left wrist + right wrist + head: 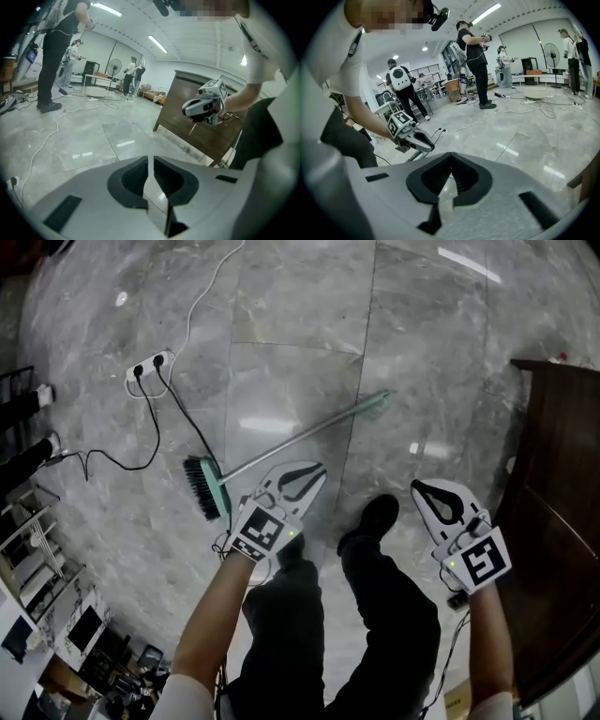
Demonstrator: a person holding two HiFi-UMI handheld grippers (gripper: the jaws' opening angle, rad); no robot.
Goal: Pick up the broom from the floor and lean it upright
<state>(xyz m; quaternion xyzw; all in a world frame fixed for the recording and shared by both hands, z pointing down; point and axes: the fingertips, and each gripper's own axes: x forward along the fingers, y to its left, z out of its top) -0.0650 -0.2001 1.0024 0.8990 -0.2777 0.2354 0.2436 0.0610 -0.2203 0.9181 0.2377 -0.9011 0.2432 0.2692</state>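
Near: left gripper (317,470), fingers (124,180) together, nothing between them | right gripper (419,487) to its right, fingers (425,180) together too, empty | just beyond the left one: broom (309,433) lying flat on the floor (300,324), brush head left, handle running far-right | far left: power strip (150,367) | right: dark cabinet (553,521)

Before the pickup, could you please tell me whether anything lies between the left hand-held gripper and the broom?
Nothing visible does: only bare floor shows between the left hand-held gripper and the broom. A black cable runs toward its brush end, away from the handle.
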